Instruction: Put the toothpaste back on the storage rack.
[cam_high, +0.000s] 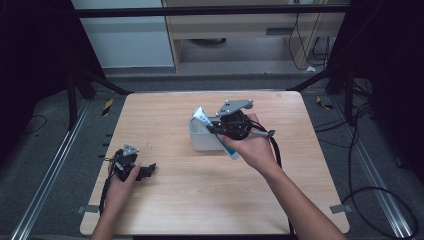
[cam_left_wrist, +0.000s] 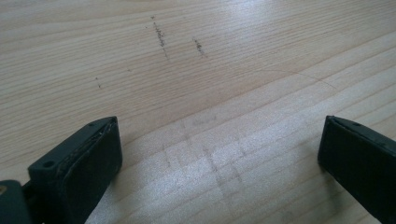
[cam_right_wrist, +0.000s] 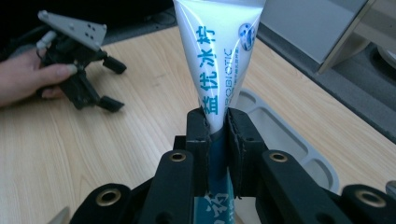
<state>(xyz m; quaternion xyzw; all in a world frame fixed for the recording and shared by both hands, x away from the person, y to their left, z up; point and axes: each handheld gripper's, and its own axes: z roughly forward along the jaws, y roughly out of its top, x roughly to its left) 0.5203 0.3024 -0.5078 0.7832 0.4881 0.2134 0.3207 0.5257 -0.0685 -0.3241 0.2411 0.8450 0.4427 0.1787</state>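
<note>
Right gripper (cam_right_wrist: 217, 123) pinching a white toothpaste tube (cam_right_wrist: 219, 51) low on its body, jaws clamped narrow on both flat faces, probably so the soft tube can't swivel while carried. Tube running straight up between the jaws, crimped wide end on top, teal lower end poking back below the pads. Just behind it, a pale grey tray (cam_right_wrist: 289, 140) on the counter (cam_high: 165, 200), looks like the place the tube belongs, though hard to say whether going in or coming out. Further off, left gripper (cam_high: 142, 170) parked low over bare wood, jaws spread wide, holding nothing, simply kept out of the way.
</note>
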